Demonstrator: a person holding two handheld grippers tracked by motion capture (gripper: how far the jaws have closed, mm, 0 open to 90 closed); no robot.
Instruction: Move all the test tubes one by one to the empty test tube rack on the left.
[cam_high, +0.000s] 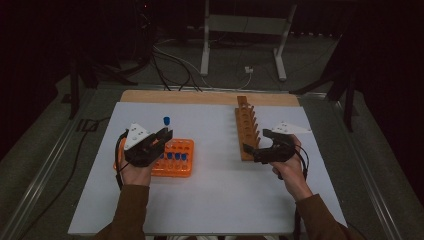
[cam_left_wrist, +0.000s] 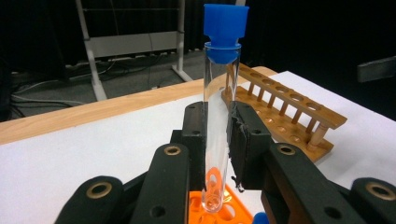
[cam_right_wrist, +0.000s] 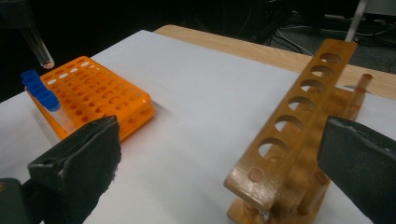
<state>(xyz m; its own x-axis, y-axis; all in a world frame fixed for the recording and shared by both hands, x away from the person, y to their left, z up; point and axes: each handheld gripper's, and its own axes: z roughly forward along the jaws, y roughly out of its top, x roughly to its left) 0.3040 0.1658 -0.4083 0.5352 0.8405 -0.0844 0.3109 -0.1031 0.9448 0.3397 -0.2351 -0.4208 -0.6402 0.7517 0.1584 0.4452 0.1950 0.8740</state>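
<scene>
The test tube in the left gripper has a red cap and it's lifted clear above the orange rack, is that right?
Not quite. The cap is blue, not red, as the left gripper view shows. The rest holds: the left gripper is shut on the test tube, and the right gripper view shows its rounded bottom hanging above the orange rack.

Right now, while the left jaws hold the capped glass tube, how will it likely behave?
The tube looks smooth and clear, so it may slip between the pads and probably breaks if squeezed hard. It is round, so laid on the table it would likely roll. It seems empty, probably light.
</scene>
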